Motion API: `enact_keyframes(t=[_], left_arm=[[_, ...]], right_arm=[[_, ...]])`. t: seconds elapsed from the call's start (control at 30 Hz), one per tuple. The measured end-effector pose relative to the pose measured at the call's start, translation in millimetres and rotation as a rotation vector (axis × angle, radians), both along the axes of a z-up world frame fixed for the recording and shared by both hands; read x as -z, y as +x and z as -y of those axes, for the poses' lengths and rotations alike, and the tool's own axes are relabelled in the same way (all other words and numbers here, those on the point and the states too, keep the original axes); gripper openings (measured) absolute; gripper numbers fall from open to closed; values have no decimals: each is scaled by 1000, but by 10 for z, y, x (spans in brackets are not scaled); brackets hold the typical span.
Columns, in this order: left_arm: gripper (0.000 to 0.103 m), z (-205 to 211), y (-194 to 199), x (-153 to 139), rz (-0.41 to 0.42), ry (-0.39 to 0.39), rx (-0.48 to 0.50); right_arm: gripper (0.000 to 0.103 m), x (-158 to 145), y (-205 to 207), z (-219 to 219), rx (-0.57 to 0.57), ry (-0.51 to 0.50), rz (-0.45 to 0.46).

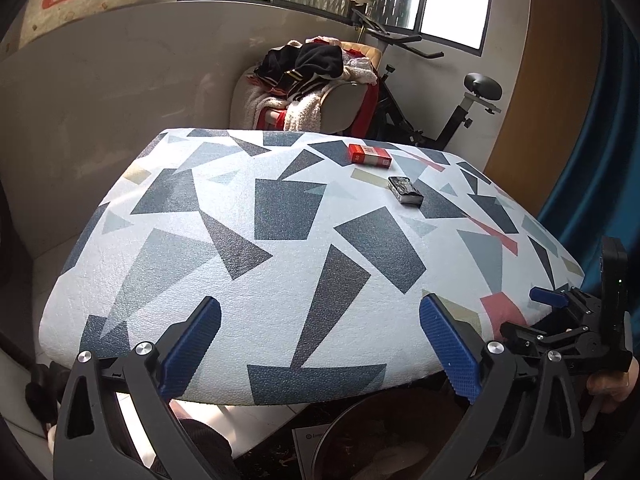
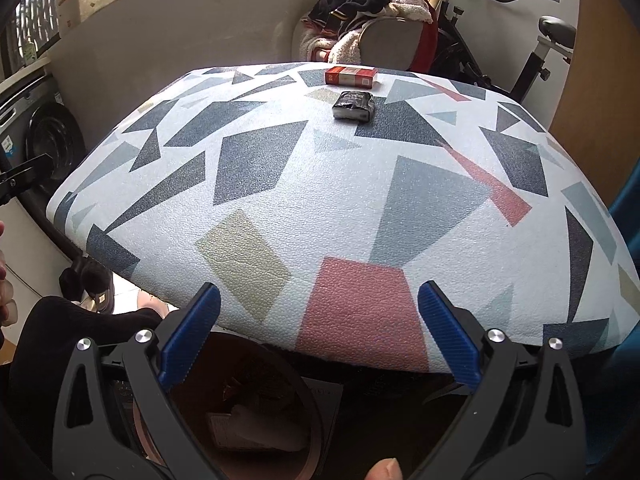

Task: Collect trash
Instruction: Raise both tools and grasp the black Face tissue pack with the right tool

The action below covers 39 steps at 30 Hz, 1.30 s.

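L gripper (image 1: 320,344) wide, empty | bin (image 2: 240,420) below, trash inside prob.

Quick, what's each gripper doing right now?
Left gripper: jaws open, holding nothing.
Right gripper: jaws open, holding nothing.

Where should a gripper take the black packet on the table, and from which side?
Grip the black packet across its narrow width, pads on its two long side faces, coming down from above and the near edge. It lies flat on the patterned table, so only the sides are open. The red box sits just behind, apart, so stay off the far end. Right gripper is open and empty.
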<state>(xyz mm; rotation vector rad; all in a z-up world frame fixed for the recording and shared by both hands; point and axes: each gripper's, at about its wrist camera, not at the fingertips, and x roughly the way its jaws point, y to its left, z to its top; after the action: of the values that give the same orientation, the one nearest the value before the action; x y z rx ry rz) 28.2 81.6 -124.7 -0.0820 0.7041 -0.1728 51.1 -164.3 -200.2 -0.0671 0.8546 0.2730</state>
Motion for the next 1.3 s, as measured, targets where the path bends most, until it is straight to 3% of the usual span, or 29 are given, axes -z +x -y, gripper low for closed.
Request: enact_keyframes(t=[0.4,0.83,1.0,1.17,1.2,1.23,1.3], left_arm=[[97,-98,549,-61,66,31,-10],[97,-249,1277,137,8,35,-15],[97,-199,1493,222,-2,65,-22],[97,-82,1671,238,10,72,-1],[97,-42,1705,240,10,69,9],[97,-8,1744,246,6,64,20],[97,69,1843,265,-5,49,45]], right_arm=[[97,-143,815,71,-5,-18,-10],[97,-153,2051,-17,37,-21,23],[96,-58,2578,-143,56,45,-18],[77,181,2920,-429,21,-104,-97],[67,214,2934,-444,5,-100,-109],[48,193,2927,-433,0,-81,-99],[38,151,2892,-395,-10,-64,-88]])
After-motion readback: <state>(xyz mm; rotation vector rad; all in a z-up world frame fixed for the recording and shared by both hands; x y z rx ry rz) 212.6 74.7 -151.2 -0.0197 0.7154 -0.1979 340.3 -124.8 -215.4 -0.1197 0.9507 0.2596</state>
